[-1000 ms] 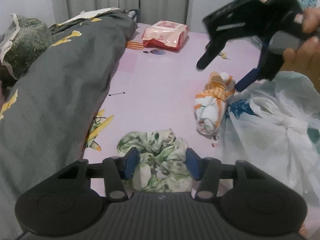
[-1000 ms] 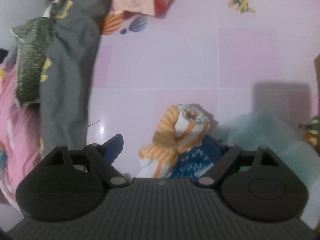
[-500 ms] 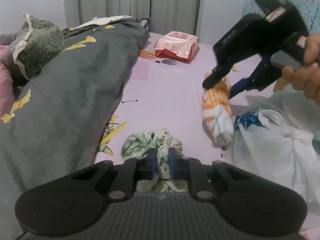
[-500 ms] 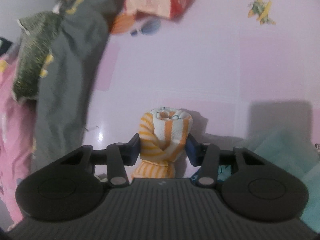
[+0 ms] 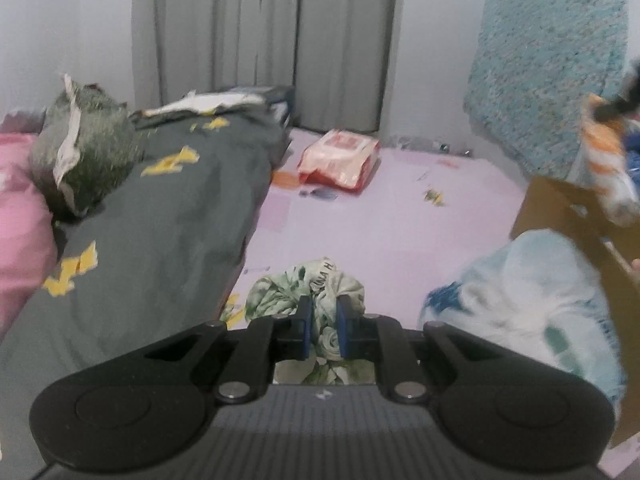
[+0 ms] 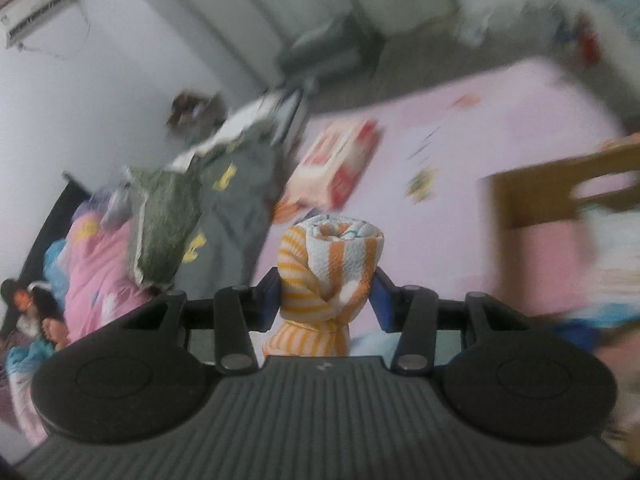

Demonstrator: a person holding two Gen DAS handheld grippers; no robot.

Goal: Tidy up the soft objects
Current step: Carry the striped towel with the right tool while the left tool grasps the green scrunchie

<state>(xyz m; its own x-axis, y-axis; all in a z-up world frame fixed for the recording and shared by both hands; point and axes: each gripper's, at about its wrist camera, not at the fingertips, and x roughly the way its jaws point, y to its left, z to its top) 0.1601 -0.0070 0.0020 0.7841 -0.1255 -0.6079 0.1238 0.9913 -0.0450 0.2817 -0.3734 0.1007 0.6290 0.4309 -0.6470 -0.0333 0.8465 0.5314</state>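
My left gripper (image 5: 322,330) is shut on a green floral scrunchie (image 5: 308,292), held just above the pink mat. My right gripper (image 6: 328,300) is shut on a rolled orange-and-white striped cloth (image 6: 332,264) and holds it up in the air. The same cloth (image 5: 606,160) shows at the far right edge of the left wrist view, above a cardboard box (image 5: 560,208). The box (image 6: 532,196) also appears blurred on the right in the right wrist view.
A grey blanket with yellow shapes (image 5: 160,216) covers the bed on the left, with a dark green pillow (image 5: 84,156) and pink bedding (image 5: 20,216). A pink-red packet (image 5: 340,160) lies on the mat. A white plastic bag (image 5: 532,304) lies right of the scrunchie.
Both grippers closed on their items a second ago and have since lifted. The right gripper carried the striped cloth up and right, over the box. The left raised the scrunchie slightly.
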